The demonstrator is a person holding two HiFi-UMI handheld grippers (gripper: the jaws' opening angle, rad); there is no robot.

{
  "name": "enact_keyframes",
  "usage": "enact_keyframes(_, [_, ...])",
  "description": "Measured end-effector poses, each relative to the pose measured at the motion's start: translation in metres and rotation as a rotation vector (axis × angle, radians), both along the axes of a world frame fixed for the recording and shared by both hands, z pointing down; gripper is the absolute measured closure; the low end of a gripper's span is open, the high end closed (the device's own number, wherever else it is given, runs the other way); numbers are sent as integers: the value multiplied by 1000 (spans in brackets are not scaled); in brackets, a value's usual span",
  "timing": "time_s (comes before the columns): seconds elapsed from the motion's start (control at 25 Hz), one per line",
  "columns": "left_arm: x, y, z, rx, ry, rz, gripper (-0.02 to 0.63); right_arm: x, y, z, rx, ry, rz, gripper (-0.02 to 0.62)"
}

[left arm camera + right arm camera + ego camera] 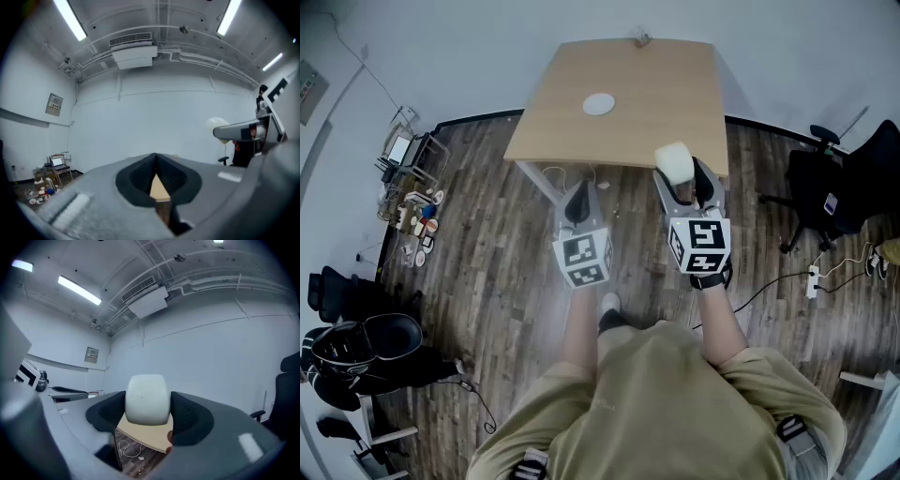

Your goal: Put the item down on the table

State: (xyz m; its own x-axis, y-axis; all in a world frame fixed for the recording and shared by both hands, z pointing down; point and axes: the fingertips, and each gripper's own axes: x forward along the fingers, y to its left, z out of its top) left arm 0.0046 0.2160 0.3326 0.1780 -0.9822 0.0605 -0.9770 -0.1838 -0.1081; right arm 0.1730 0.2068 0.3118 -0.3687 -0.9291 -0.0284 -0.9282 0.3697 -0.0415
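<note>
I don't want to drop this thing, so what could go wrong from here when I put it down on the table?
1. The white item clamped in the right hand-held gripper shows right at the near edge of the table in the head view. Released here, it might catch the edge and fall to the wood floor.
2. Its sides look rounded, so it could roll once freed.
3. The white disc lies farther in, so avoid setting it down on that.

Smooth matt item (147, 399), pale wood table (656, 94) (smooth top)
</note>
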Motion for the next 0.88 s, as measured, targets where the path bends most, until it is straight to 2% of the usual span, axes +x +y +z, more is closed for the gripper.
enact_keyframes(0.2, [5,15,-5,59,54,-14,604,30,0,9,-10,8,37,288])
enact_keyframes(0.4, [2,20,-2,58,83,-4,604,11,1,15,-12,-6,-2,288])
enact_keyframes(0.56, [0,5,3,48,90,17,604,-1,-6,22,-25,-13,-17,288])
enact_keyframes(0.76, [17,-19,7,46,70,38,604,10,-30,18,-23,-24,-7,288])
enact_keyframes(0.88, [10,-44,6,33,69,42,604,2,-51,16,-25,-25,-2,288])
